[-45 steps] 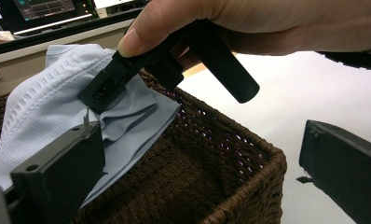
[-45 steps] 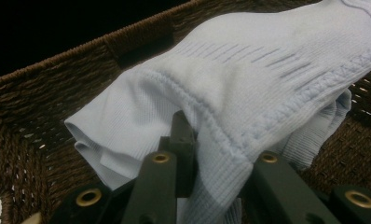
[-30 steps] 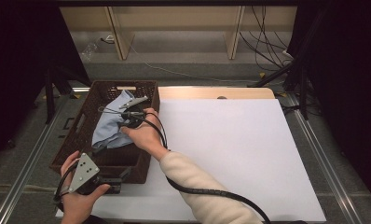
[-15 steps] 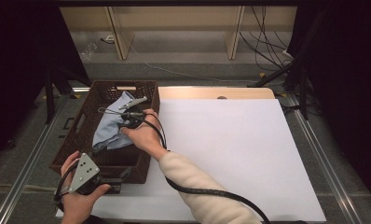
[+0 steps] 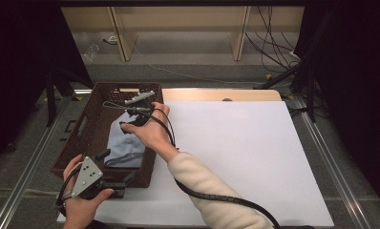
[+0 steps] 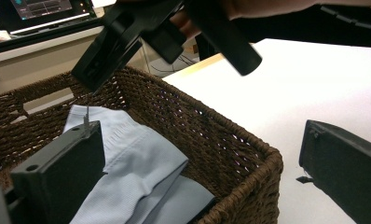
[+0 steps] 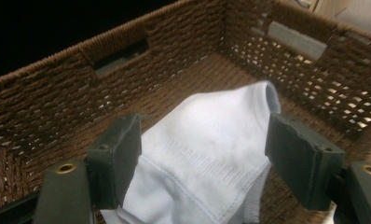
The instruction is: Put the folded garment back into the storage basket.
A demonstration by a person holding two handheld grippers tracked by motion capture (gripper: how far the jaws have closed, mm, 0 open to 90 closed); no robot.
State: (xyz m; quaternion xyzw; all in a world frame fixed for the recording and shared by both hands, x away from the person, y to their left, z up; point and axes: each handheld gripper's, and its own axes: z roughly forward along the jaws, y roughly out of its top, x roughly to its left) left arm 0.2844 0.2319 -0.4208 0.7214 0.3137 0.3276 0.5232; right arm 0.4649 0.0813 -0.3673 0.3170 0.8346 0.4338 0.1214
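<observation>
A light blue garment (image 5: pixel 126 143) lies in a brown wicker basket (image 5: pixel 78 138) at the table's left. My right gripper (image 5: pixel 131 125) hangs over it and points down into the basket. Its jaws have just been opening. In the right gripper view the garment (image 7: pixel 211 140) lies below and between the spread jaws of my right gripper (image 7: pixel 202 154), and the pads do not press on it. My left gripper (image 5: pixel 115 165) sits at the basket's near corner. Its jaws (image 6: pixel 197 140) stand wide apart, one over the garment (image 6: pixel 137 163), one outside the basket wall (image 6: pixel 221 140).
A white sheet (image 5: pixel 245 157) covers the table to the right of the basket. A darker grey fabric (image 6: pixel 183 200) lies under the blue garment. The right gripper's cable (image 5: pixel 216 198) trails along the forearm. Shelving and cables stand beyond the table's far edge.
The right gripper's jaws have gone from shut to open and the hand has risen slightly. The garment it held now lies loose in the basket. The left hand has stayed in place.
</observation>
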